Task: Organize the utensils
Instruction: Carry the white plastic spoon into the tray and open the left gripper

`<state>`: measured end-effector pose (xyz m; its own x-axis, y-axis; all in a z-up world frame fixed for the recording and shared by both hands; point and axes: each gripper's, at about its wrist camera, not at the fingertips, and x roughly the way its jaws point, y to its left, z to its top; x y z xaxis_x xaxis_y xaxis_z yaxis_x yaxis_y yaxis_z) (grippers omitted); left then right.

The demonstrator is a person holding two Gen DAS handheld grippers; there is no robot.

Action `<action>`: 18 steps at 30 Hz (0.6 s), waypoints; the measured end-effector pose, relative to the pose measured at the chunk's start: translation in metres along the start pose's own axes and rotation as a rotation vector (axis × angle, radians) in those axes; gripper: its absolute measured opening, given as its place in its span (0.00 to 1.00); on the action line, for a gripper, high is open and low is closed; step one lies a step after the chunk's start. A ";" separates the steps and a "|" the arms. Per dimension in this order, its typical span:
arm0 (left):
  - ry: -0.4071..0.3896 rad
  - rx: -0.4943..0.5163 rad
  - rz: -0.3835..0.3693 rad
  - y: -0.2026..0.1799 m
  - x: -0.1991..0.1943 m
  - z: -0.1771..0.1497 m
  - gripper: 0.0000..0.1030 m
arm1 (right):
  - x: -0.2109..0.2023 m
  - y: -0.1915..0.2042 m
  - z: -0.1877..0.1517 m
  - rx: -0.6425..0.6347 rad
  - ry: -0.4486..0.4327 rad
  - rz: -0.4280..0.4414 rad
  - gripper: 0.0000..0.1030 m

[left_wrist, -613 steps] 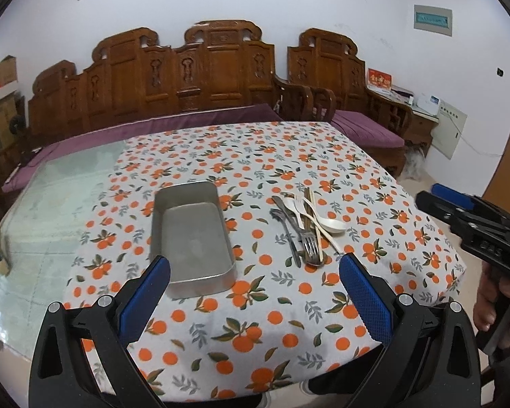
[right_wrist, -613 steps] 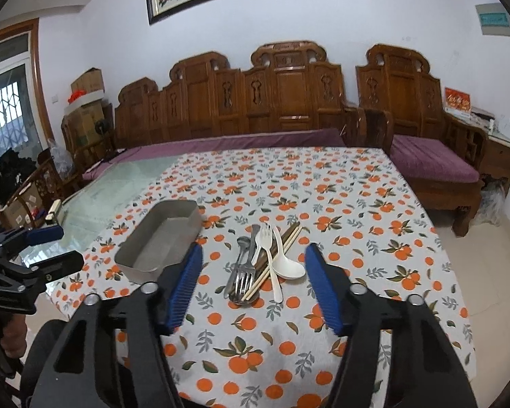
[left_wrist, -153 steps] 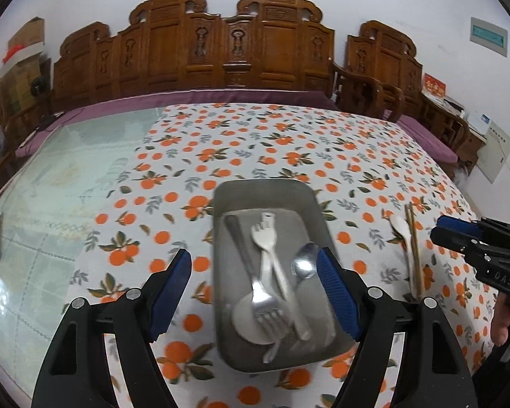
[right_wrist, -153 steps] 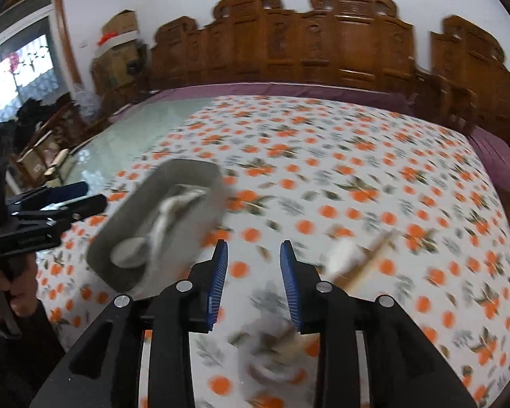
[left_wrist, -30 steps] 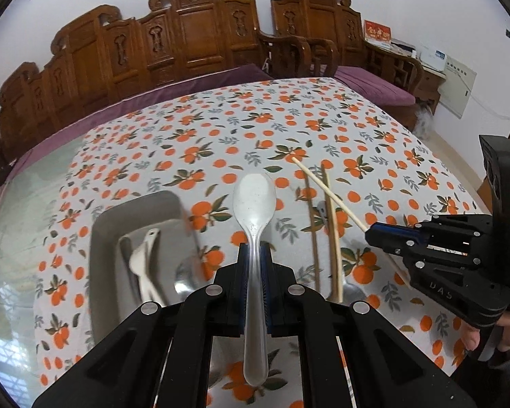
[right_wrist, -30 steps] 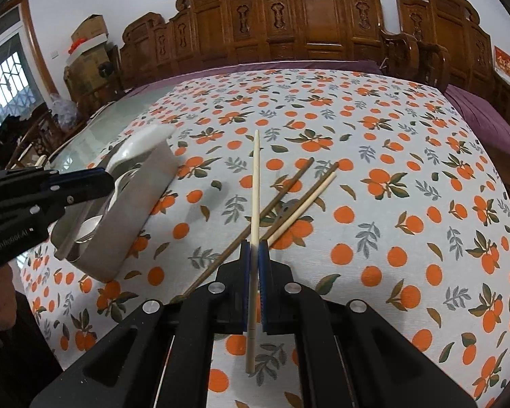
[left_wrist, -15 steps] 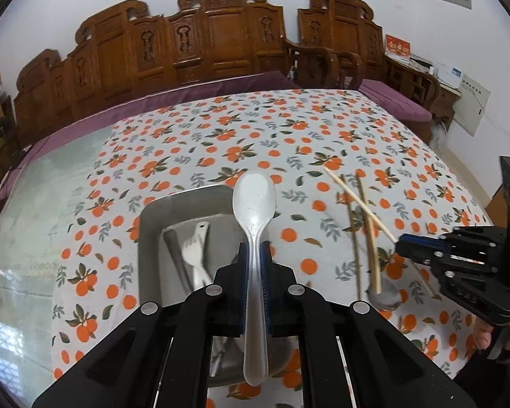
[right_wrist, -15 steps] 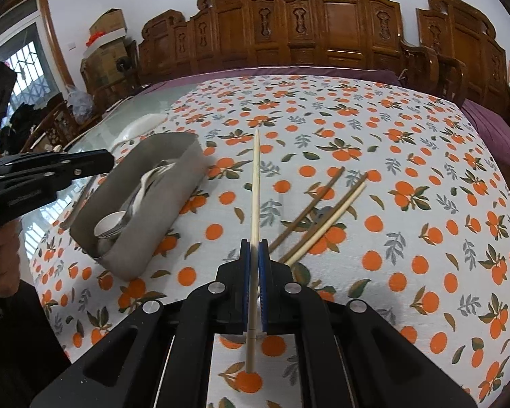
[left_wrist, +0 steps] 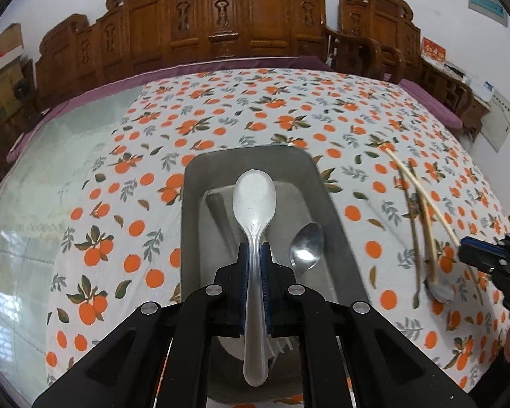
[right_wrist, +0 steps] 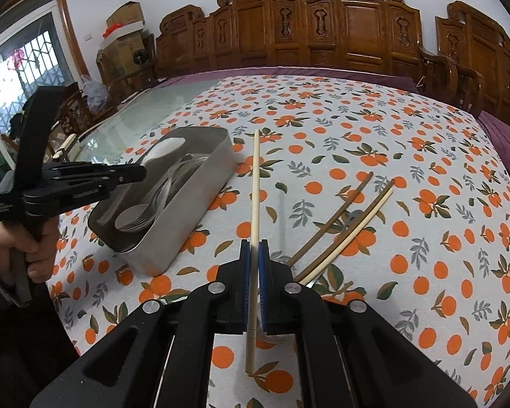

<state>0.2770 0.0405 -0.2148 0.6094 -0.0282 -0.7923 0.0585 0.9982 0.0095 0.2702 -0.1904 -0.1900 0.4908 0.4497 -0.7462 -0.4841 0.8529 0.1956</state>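
Note:
My left gripper [left_wrist: 254,261] is shut on a white plastic spoon [left_wrist: 254,200], held over the grey metal tray [left_wrist: 329,204]. The tray holds a metal spoon [left_wrist: 306,246] and other cutlery partly hidden by the gripper. My right gripper [right_wrist: 254,255] is shut on a pale chopstick [right_wrist: 256,183], held above the cloth just right of the tray [right_wrist: 204,193]. Three more chopsticks [right_wrist: 343,224] lie on the cloth to the right. The left gripper [right_wrist: 85,180] shows over the tray in the right wrist view; the right gripper [left_wrist: 486,258] shows at the left wrist view's right edge.
The table wears a white cloth with orange prints [right_wrist: 408,156]; its left part is bare glass [left_wrist: 44,170]. Carved wooden benches [right_wrist: 323,27] with purple cushions stand behind it. The table's near edge is close under both grippers.
My left gripper has carried the white spoon leftward to over the middle of the tray. My right gripper has shifted slightly left with the chopstick, closer to the tray.

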 end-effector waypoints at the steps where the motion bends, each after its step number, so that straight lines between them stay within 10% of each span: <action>1: 0.005 -0.003 0.004 0.001 0.002 -0.001 0.06 | 0.000 0.001 0.000 -0.002 0.001 0.002 0.06; 18: -0.017 0.000 0.047 0.013 -0.002 -0.003 0.18 | -0.003 0.020 0.001 -0.014 -0.001 0.035 0.06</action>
<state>0.2741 0.0539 -0.2148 0.6245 0.0177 -0.7808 0.0298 0.9985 0.0464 0.2604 -0.1744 -0.1834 0.4747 0.4793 -0.7382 -0.5106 0.8331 0.2126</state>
